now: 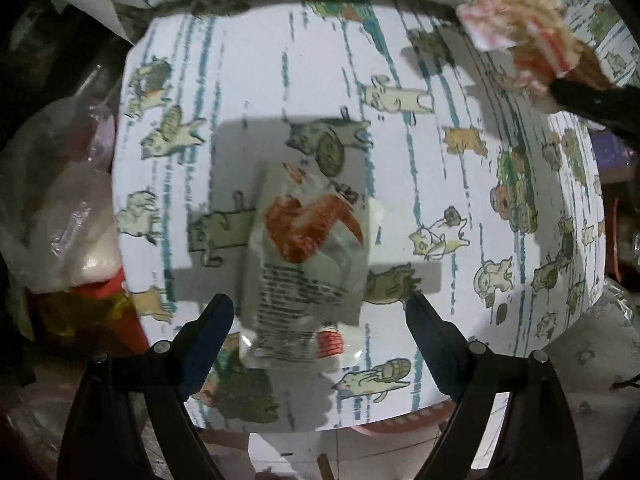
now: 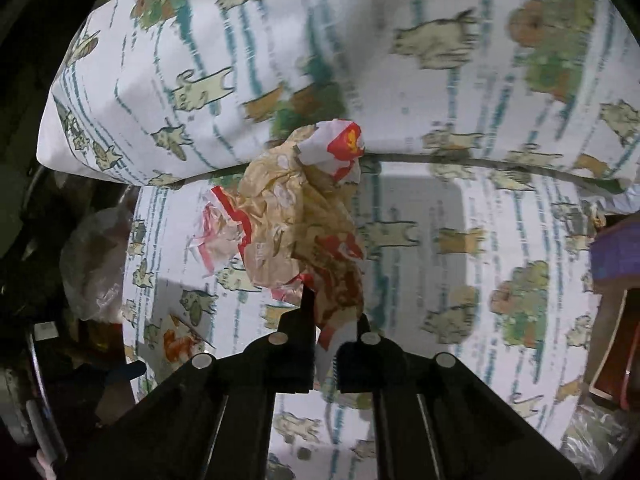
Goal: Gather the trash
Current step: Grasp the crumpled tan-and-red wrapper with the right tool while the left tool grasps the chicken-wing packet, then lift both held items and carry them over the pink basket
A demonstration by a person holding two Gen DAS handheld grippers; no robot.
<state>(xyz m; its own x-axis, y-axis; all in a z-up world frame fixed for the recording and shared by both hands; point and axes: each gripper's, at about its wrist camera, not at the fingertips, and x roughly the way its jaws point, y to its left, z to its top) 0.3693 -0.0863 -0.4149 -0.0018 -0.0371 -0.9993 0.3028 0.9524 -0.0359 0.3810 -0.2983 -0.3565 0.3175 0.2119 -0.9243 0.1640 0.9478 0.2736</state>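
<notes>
Wrapper [image 2: 296, 216] clamped in right claw [image 2: 334, 320] — left claw [image 1: 320, 312] apart — print blurred.

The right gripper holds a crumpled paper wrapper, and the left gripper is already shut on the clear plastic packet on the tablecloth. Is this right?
Not quite. The left gripper is open: in the left wrist view its fingers stand apart on both sides of the clear plastic packet, which lies flat on the tablecloth. The right gripper does hold the crumpled paper wrapper.
</notes>
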